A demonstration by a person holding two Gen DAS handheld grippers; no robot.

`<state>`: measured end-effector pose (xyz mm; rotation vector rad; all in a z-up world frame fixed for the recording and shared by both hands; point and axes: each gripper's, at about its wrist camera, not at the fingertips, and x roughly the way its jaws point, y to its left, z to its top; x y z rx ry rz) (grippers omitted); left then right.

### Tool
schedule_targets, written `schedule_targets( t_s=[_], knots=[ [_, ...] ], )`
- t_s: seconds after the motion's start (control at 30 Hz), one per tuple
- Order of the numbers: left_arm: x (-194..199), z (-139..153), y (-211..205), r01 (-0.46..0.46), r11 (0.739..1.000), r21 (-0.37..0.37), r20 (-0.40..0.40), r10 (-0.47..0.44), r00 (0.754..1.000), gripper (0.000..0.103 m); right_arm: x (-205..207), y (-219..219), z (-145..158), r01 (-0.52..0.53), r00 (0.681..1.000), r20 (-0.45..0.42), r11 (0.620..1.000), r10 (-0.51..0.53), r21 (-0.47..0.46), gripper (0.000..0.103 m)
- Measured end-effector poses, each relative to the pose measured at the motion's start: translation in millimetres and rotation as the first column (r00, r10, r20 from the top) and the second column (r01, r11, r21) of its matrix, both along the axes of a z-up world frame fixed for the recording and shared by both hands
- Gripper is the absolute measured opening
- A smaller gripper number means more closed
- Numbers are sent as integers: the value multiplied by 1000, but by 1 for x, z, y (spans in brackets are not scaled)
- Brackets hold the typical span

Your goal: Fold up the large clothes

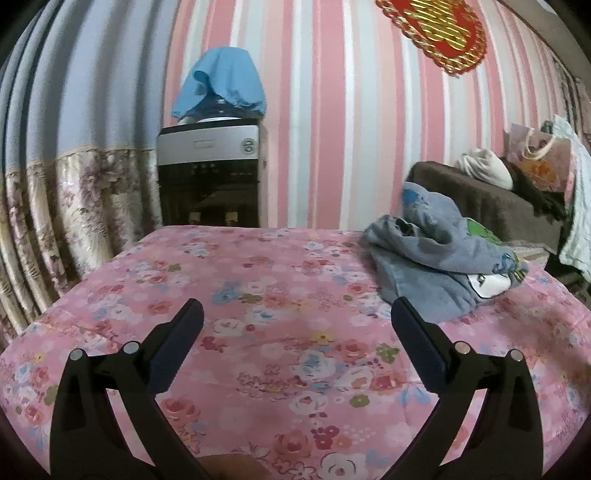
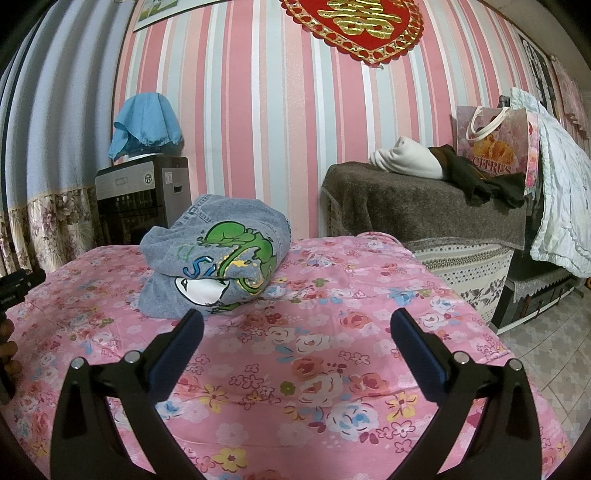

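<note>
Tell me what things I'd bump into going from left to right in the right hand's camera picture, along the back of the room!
Flowery curtain → water dispenser with a blue cloth on top → bunched denim garment on the pink bed → brown blanket → white bundle → flowered bag → white quilt.

wall ornament (image 2: pixel 354 26) cropped, hand (image 2: pixel 5 347) cropped

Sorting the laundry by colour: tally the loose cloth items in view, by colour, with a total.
Grey-blue: 1, the printed garment bundled on the pink flowered cover.
Bright blue: 1, the cloth draped over the water dispenser.
Cream: 1, the bundle on the brown-covered stand.
Dark brown: 1, the garment beside it.
Total: 4
</note>
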<state>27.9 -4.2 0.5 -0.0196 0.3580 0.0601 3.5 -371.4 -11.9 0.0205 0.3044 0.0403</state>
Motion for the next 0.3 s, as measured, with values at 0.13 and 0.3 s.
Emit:
schedule_targets(
  t_s=[0.13,0.3],
  knots=[
    [-3,0,-6,18,1000,26,5,-18,1000,100,0,0,0,0,1000,-1,1000,0,2,101],
    [-6,1,-6,6,1000,26,13,-7,1000,100,0,0,0,0,1000,-1,1000,0,0,101]
  ],
)
